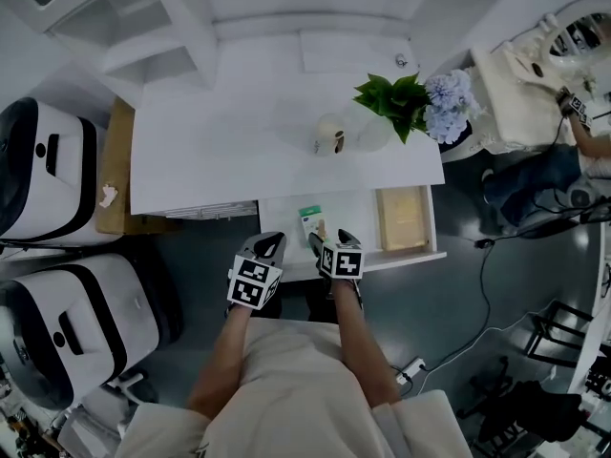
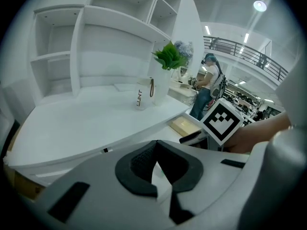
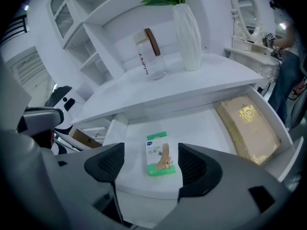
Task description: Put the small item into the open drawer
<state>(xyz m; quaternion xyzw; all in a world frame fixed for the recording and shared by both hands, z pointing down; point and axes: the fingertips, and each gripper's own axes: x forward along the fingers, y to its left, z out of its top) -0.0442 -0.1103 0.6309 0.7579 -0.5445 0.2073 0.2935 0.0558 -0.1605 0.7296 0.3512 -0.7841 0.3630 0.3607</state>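
A small green and white packet [image 1: 311, 225] [image 3: 159, 154] lies flat on the floor of the open white drawer [image 1: 282, 216] [image 3: 204, 123], left of its middle. My right gripper [image 1: 331, 240] [image 3: 147, 163] hovers over the drawer's front edge, open, and the packet shows in the gap between its jaws with nothing held. My left gripper [image 1: 267, 247] [image 2: 154, 143] hangs just left of it, in front of the drawer, shut with its pads meeting and nothing in them. The right gripper's marker cube [image 2: 220, 121] shows in the left gripper view.
A gold box [image 1: 403, 218] [image 3: 247, 123] fills the drawer's right part. On the white desk top [image 1: 229, 146] stand a glass cup with a brown strap [image 1: 329, 136] [image 3: 149, 54] and a white vase of green leaves [image 1: 396, 103] [image 3: 186, 30]. White shelves rise behind. A person [image 2: 211, 80] stands off right.
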